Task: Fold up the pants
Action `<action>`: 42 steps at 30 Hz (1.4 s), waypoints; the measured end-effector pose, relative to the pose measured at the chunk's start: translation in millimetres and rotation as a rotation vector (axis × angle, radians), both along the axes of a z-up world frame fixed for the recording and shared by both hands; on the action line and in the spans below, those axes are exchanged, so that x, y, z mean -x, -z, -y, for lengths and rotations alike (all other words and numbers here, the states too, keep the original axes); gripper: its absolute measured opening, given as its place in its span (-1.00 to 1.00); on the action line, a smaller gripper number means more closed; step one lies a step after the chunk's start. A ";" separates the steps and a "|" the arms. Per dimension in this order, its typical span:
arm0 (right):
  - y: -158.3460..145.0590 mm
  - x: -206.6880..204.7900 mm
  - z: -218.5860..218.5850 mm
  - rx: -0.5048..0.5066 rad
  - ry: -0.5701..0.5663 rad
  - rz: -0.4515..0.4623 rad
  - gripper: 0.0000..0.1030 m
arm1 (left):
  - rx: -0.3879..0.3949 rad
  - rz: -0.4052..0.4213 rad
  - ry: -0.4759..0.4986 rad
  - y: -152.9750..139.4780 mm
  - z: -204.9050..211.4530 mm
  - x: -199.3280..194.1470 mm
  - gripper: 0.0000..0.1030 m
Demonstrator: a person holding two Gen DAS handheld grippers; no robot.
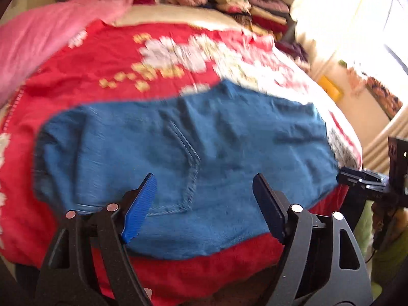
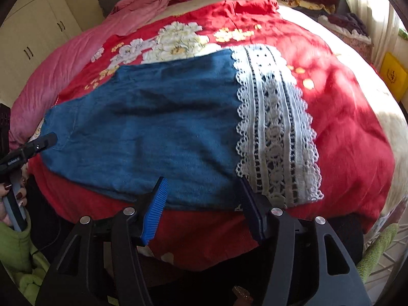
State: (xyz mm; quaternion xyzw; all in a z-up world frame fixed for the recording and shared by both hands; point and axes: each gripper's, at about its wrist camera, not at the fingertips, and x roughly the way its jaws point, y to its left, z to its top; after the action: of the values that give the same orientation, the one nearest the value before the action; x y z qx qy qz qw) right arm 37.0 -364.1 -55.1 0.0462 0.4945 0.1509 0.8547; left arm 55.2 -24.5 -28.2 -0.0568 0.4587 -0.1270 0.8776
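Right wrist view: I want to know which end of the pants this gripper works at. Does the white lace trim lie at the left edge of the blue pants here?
No: the white lace trim lies along the right edge of the blue pants.

Strong daylight comes from the window [image 1: 357,25], which is washed out by glare. The left wrist view is blurred everywhere. The right wrist view is sharp, with dappled sun on the red bedspread [image 2: 344,102]. Both views bend at the edges.
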 end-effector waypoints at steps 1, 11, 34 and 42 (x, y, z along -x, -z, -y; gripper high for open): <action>2.3 1.0 2.3 -0.014 0.000 -0.004 0.08 | -0.026 -0.031 -0.001 12.0 3.5 -3.7 0.36; -36.3 -10.1 2.0 -0.022 -0.023 0.126 0.20 | -0.040 0.042 0.028 -23.4 13.2 -34.3 0.36; -6.8 -85.5 27.2 0.024 0.056 0.071 0.28 | 0.156 0.057 0.049 -1.9 46.1 -162.7 -0.94; -43.0 -99.0 47.5 -0.001 0.100 0.157 0.30 | 0.097 -0.019 0.035 29.2 51.4 -167.2 -0.94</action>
State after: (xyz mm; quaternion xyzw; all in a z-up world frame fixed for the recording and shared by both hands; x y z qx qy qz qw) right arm 135.9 -411.6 -12.1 0.0595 0.4231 0.1114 0.8972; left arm 222.4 -75.9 -57.3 -0.0924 0.4613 -0.1637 0.8671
